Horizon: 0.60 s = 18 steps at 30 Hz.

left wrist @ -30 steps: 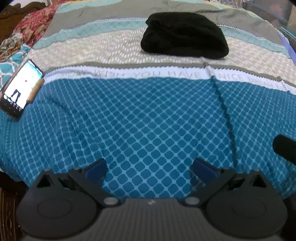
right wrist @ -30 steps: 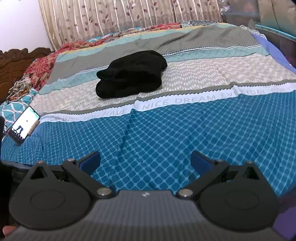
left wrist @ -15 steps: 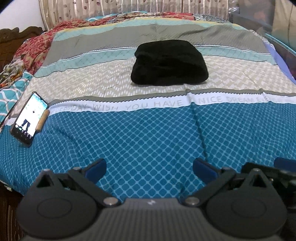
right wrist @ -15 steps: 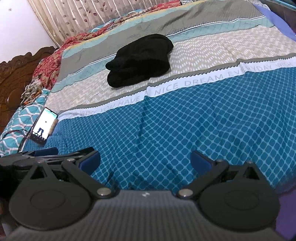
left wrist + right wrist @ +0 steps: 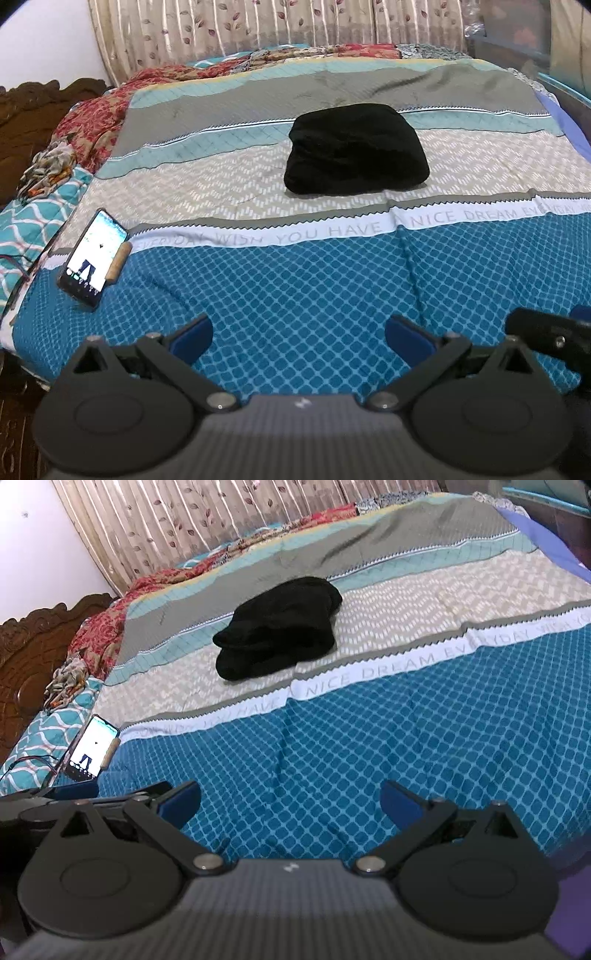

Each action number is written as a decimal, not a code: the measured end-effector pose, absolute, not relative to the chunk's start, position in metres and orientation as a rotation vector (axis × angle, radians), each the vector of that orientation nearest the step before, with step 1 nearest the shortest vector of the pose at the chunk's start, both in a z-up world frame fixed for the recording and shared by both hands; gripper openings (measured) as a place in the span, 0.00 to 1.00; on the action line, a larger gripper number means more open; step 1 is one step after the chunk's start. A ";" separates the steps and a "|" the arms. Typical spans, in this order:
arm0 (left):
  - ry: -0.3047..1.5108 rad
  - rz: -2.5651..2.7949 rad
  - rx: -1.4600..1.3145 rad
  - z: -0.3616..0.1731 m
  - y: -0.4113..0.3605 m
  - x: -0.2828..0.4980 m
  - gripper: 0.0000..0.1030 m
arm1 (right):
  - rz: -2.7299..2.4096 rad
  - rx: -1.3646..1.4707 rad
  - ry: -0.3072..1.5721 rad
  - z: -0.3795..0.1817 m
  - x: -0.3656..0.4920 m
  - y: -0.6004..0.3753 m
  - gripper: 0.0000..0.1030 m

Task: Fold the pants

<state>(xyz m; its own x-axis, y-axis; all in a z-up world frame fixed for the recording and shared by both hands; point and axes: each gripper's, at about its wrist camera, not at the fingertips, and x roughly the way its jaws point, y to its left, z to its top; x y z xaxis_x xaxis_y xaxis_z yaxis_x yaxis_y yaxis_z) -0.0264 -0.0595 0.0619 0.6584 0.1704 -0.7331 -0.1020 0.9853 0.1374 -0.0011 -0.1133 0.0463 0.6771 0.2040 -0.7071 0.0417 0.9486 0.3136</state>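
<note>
Black pants [image 5: 356, 149] lie folded in a bundle on the bedspread [image 5: 295, 295] beyond its lettered band, both left gripper [image 5: 299, 334] and right gripper [image 5: 290, 799] fingers apart, holding nothing, well short of them.

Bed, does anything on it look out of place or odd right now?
Only a phone stands out: it lies lit at the bedspread's left edge, with a cork-like stick resting against its side. The black pants sit as a compact folded bundle, nothing spilled or damaged.
</note>
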 end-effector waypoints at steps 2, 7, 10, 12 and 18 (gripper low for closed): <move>0.833 0.145 0.080 0.063 -0.058 -0.027 1.00 | 0.093 0.321 0.828 0.046 0.000 -0.113 1.00; 0.848 0.157 0.100 0.060 -0.060 -0.026 1.00 | 0.092 0.326 0.837 0.045 0.001 -0.110 1.00; 0.861 0.154 0.102 0.058 -0.061 -0.026 1.00 | 0.097 0.323 0.833 0.046 0.000 -0.108 1.00; 0.871 0.163 0.106 0.057 -0.061 -0.025 1.00 | 0.098 0.321 0.838 0.045 0.000 -0.108 1.00; 0.875 0.186 0.119 0.056 -0.061 -0.026 1.00 | 0.101 0.320 0.845 0.044 0.000 -0.108 1.00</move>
